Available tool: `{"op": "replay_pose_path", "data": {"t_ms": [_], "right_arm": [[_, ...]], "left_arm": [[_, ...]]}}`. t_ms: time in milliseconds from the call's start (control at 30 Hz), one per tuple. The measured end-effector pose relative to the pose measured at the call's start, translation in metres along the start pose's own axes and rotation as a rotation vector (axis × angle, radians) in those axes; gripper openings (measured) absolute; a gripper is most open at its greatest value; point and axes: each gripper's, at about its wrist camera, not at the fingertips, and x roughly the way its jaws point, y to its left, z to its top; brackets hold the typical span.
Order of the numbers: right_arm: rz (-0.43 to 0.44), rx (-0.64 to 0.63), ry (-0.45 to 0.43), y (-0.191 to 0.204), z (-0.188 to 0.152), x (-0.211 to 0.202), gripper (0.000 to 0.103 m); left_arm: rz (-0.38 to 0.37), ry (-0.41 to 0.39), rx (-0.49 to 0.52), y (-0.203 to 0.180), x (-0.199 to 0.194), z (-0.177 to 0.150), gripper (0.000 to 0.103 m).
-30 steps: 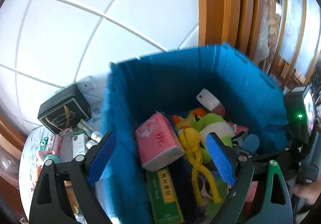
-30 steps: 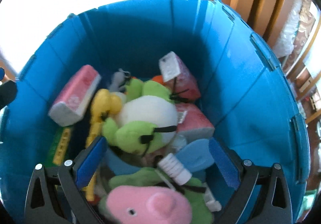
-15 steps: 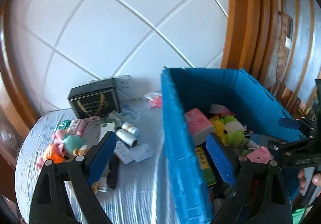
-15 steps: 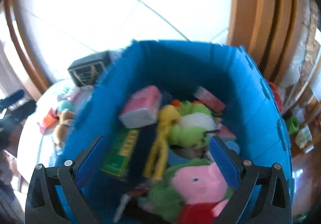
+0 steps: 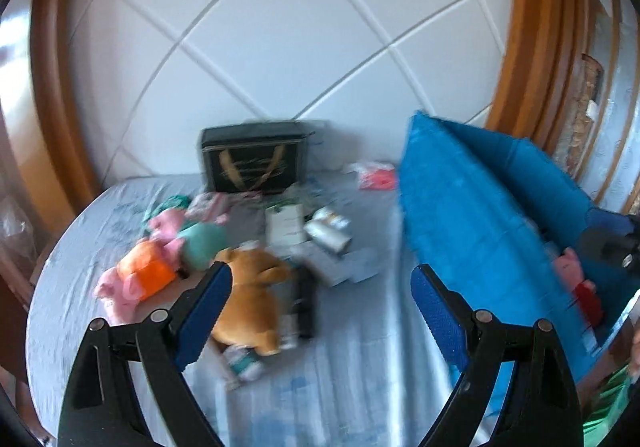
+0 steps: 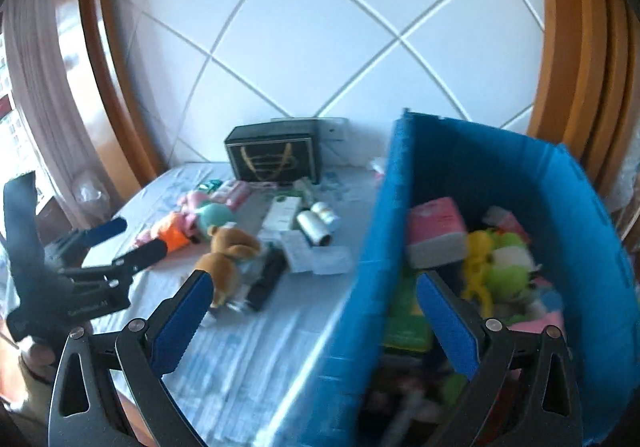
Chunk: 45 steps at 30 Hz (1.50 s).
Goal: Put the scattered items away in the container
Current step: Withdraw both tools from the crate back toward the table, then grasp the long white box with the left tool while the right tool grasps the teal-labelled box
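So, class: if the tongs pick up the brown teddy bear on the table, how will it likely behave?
The brown teddy bear looks plush, so it would probably squash under the pads and feel light. It lies slumped on the table, so its limbs would likely dangle. Its fuzzy surface suggests little slipping, and it seems unlikely to roll.

Container: you have a blue bin, open-topped and upright, standing on the table; pink tissue pack, yellow and green plush toys and a green box already lie inside it.
Brown plush: your brown bear lies on its side, left of the blue bin.
Pink and orange plush: left of the blue bin, beyond the bear.
Teal plush: touching the pink one.
Small bottles: white, lying down, just left of the blue bin.
Black box: upright, behind the scattered pile.
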Motion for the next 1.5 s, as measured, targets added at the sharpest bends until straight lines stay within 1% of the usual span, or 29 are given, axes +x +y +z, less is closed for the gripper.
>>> {"op": "replay_pose_path", "data": {"t_ms": [33, 100, 133, 233, 333, 467, 600, 700, 867, 933, 967, 1000, 1067, 1100, 1167, 1200, 1233, 1267, 1300, 1367, 1433, 1500], "right_arm": [[0.004, 0.007, 0.004, 0.012, -0.001, 0.006, 0.103], [0.009, 0.027, 0.015, 0.036, -0.007, 0.022, 0.103], [0.007, 0.036, 0.021, 0.046, -0.01, 0.029, 0.103], [-0.006, 0.067, 0.059, 0.08, -0.023, 0.06, 0.103], [-0.025, 0.086, 0.091, 0.107, -0.038, 0.087, 0.103], [-0.034, 0.106, 0.144, 0.13, -0.058, 0.12, 0.103], [-0.03, 0.125, 0.189, 0.135, -0.074, 0.15, 0.103], [-0.008, 0.126, 0.221, 0.137, -0.089, 0.172, 0.103], [0.023, 0.078, 0.281, 0.138, -0.115, 0.214, 0.103], [0.056, 0.047, 0.302, 0.136, -0.126, 0.228, 0.103], [0.068, 0.035, 0.313, 0.135, -0.131, 0.236, 0.103], [0.08, 0.026, 0.322, 0.133, -0.135, 0.241, 0.103], [0.096, 0.013, 0.338, 0.129, -0.141, 0.252, 0.103], [0.104, 0.006, 0.346, 0.125, -0.144, 0.258, 0.103], [0.116, 0.001, 0.361, 0.119, -0.147, 0.265, 0.103], [0.123, -0.004, 0.37, 0.115, -0.149, 0.27, 0.103], [0.128, -0.011, 0.375, 0.113, -0.151, 0.273, 0.103], [0.133, -0.019, 0.379, 0.112, -0.152, 0.277, 0.103], [0.142, -0.032, 0.384, 0.112, -0.153, 0.283, 0.103], [0.153, -0.044, 0.386, 0.114, -0.155, 0.29, 0.103], [0.171, -0.052, 0.386, 0.12, -0.157, 0.3, 0.103], [0.194, -0.063, 0.383, 0.129, -0.157, 0.309, 0.103]], "left_arm": [[0.015, 0.011, -0.01, 0.024, 0.002, -0.007, 0.092], [0.035, 0.04, -0.026, 0.059, 0.006, -0.018, 0.092], [0.049, 0.062, -0.039, 0.082, 0.01, -0.025, 0.092], [0.065, 0.124, -0.068, 0.134, 0.018, -0.044, 0.092], [0.086, 0.184, -0.081, 0.174, 0.027, -0.065, 0.092], [0.102, 0.229, -0.102, 0.198, 0.042, -0.09, 0.092], [0.113, 0.256, -0.143, 0.205, 0.054, -0.114, 0.092], [0.117, 0.279, -0.177, 0.199, 0.071, -0.127, 0.092], [0.132, 0.301, -0.205, 0.171, 0.103, -0.141, 0.092], [0.153, 0.311, -0.226, 0.158, 0.121, -0.149, 0.092], [0.152, 0.323, -0.232, 0.155, 0.13, -0.153, 0.091], [0.15, 0.336, -0.235, 0.15, 0.14, -0.157, 0.088], [0.157, 0.37, -0.242, 0.143, 0.16, -0.164, 0.076], [0.163, 0.386, -0.253, 0.141, 0.171, -0.168, 0.074], [0.181, 0.401, -0.274, 0.143, 0.186, -0.172, 0.064], [0.192, 0.406, -0.284, 0.144, 0.192, -0.175, 0.06], [0.18, 0.393, -0.306, 0.148, 0.195, -0.176, 0.059], [0.184, 0.386, -0.318, 0.151, 0.194, -0.176, 0.055], [0.191, 0.385, -0.32, 0.153, 0.194, -0.176, 0.054], [0.216, 0.391, -0.29, 0.157, 0.192, -0.174, 0.047], [0.246, 0.419, -0.255, 0.164, 0.192, -0.179, 0.046], [0.244, 0.437, -0.251, 0.173, 0.191, -0.186, 0.046]]}}
